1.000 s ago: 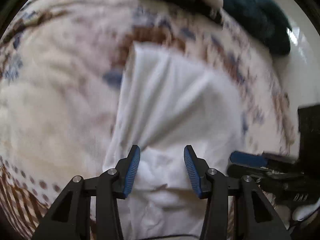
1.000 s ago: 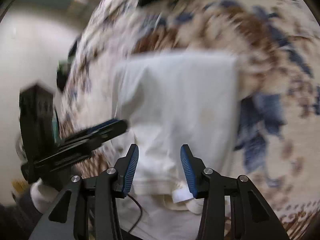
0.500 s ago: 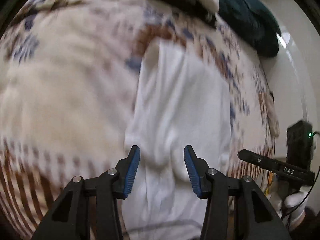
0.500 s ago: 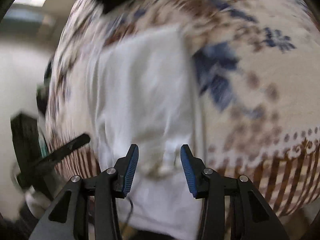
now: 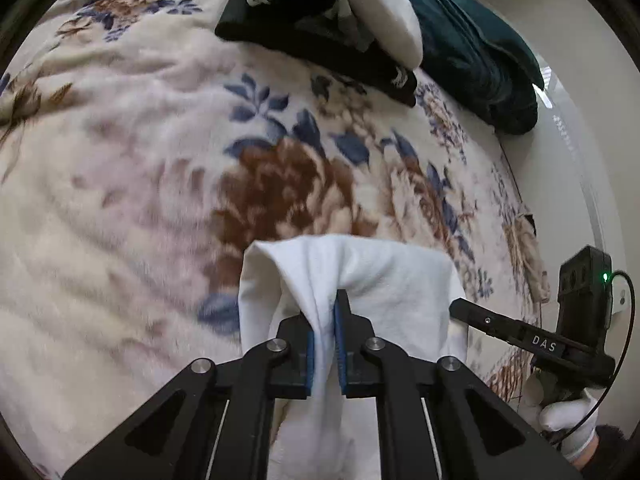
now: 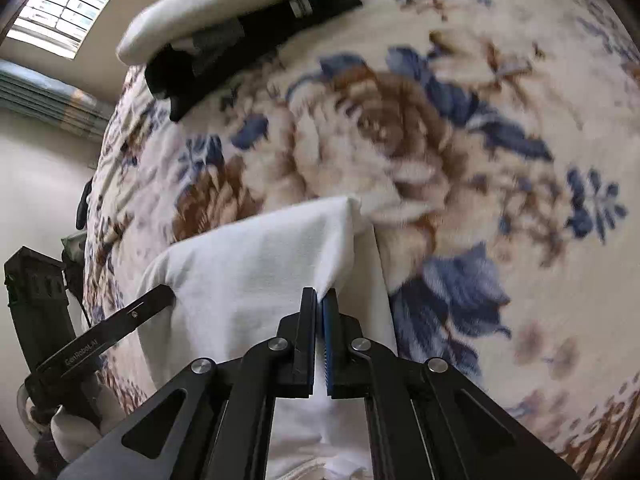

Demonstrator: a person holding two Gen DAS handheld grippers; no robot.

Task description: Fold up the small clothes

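Left gripper (image 5: 325,322): jaws closing, blue pads already pinching a ridge of the white garment (image 5: 384,280) between them. Right gripper (image 6: 320,312): jaws clamped together on the same white garment (image 6: 256,264), near its right edge. The garment hangs draped between the two tools, raised off the floral blanket (image 5: 132,152) that covers the bed; its upper edge forms a fold line facing the far side. A white-gloved hand (image 5: 570,428) holds the right tool. At the blanket's far edge lies a pile of dark and white clothes (image 5: 344,28), well apart from the held garment.
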